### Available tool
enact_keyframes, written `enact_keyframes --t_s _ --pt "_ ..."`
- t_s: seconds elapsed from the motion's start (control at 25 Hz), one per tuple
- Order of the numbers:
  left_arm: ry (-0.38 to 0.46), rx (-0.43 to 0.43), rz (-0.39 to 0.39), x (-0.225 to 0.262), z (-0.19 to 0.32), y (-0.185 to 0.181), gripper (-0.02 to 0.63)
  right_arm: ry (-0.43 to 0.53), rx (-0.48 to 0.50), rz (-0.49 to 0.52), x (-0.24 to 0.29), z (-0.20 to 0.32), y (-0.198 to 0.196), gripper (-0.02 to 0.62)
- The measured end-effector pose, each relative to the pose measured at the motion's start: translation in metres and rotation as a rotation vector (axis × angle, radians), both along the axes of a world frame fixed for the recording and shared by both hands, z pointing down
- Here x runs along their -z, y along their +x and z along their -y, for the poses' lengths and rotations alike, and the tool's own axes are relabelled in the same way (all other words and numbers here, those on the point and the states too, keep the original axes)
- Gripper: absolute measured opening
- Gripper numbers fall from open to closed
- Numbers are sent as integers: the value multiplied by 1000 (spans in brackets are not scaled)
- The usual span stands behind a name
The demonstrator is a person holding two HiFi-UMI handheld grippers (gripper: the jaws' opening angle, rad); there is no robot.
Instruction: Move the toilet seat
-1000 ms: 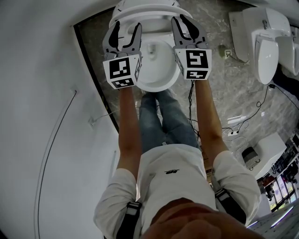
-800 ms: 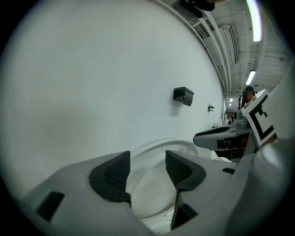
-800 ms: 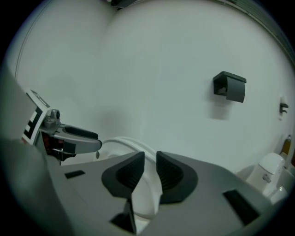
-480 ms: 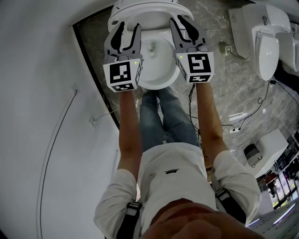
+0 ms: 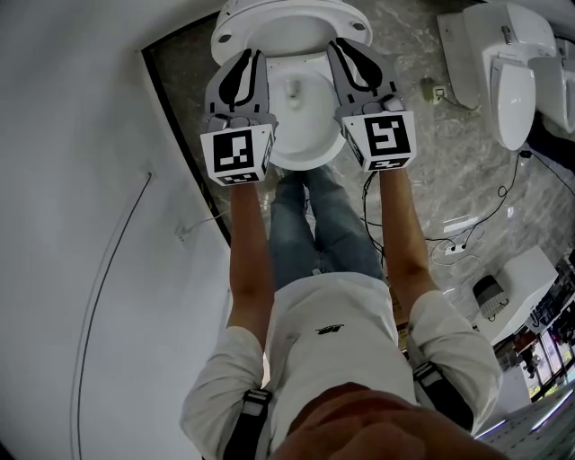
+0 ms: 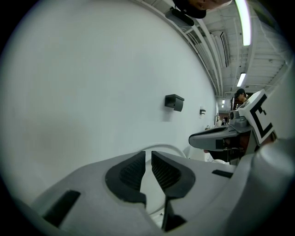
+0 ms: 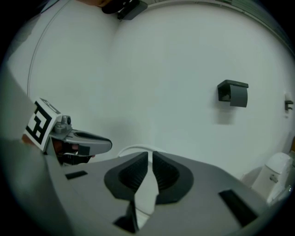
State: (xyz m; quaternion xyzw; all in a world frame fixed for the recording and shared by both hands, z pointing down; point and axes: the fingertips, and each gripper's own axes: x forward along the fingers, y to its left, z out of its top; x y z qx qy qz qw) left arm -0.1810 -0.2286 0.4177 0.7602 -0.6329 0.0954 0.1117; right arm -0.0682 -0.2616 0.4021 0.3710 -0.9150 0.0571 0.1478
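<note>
Toilet seat (image 5: 307, 160) lies low over the bowl (image 5: 301, 99). The left tongs (image 5: 247, 61) have just closed from wide apart onto one side rim, and the right tongs (image 5: 349, 49) have tightened on the other. With both clenched, lifting can likely begin.

Ahead, toilet seat (image 5: 289, 25); left hand-held gripper (image 5: 250, 61) at its left side, right hand-held gripper (image 5: 346, 49) at right.

The grey marbled floor (image 5: 422, 162) carries a white toilet (image 5: 305, 154) by the wall and more toilets (image 5: 503, 81) at right. Black cables (image 5: 503, 202) and a power strip (image 5: 454, 225) lie on it.
</note>
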Motion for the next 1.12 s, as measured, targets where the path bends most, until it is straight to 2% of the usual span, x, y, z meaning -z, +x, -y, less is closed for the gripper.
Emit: enact_keyframes --t_s 0.24,0.52,1.12 --pt "21 -20 -5 15 -16 1 46 9 -4 7 10 -19 2 38" --pt "7 -48 -7 14 -45 7 38 -8 -25 -8 5 -49 9 32" --pt "37 -73 -1 31 -68 19 38 20 -37 8 22 -76 18 32"
